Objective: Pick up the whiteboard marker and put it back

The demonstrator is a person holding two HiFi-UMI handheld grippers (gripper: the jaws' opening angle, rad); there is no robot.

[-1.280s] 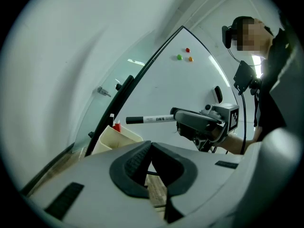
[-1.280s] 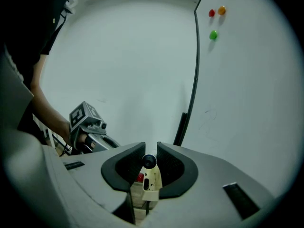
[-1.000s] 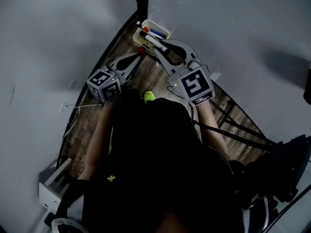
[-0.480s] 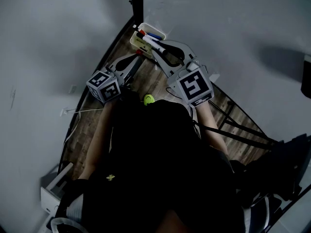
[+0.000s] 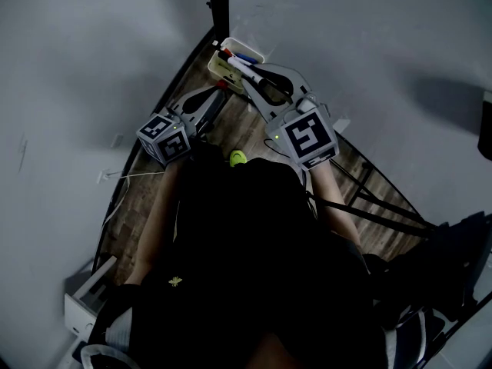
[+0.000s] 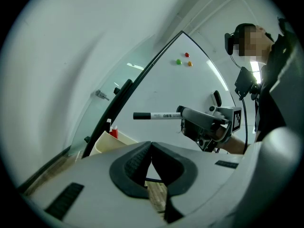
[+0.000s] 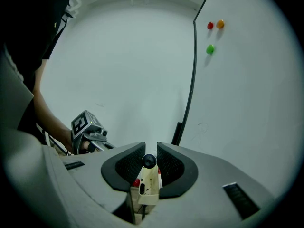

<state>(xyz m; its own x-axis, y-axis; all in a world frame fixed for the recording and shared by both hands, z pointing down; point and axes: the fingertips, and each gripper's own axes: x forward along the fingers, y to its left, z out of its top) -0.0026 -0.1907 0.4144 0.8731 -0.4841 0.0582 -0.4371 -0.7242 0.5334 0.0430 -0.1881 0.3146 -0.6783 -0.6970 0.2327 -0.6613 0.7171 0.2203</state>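
A white whiteboard marker [image 5: 239,65] with a black cap sticks out level from my right gripper [image 5: 252,71], whose jaws are shut on its barrel. In the right gripper view I look at the marker [image 7: 149,161] end-on between the pads, right above a cream tray [image 7: 147,188]. The tray [image 5: 217,68] holds several other markers and hangs at the whiteboard's lower edge. My left gripper [image 5: 221,92] is shut and empty, just short of the tray's near left corner. From the left gripper [image 6: 151,144] I see the held marker [image 6: 156,115] side-on, with the right gripper [image 6: 186,117] behind it.
A whiteboard [image 7: 247,89] with red, orange and green magnets [image 7: 210,25] fills the right side. A black stand post [image 5: 223,6] rises behind the tray. Wood-look floor [image 5: 154,198] lies below, with a white box [image 5: 84,298] at lower left and a cable [image 5: 115,174].
Neither gripper has moved and the marker stays gripped. Only the head camera has shifted slightly.
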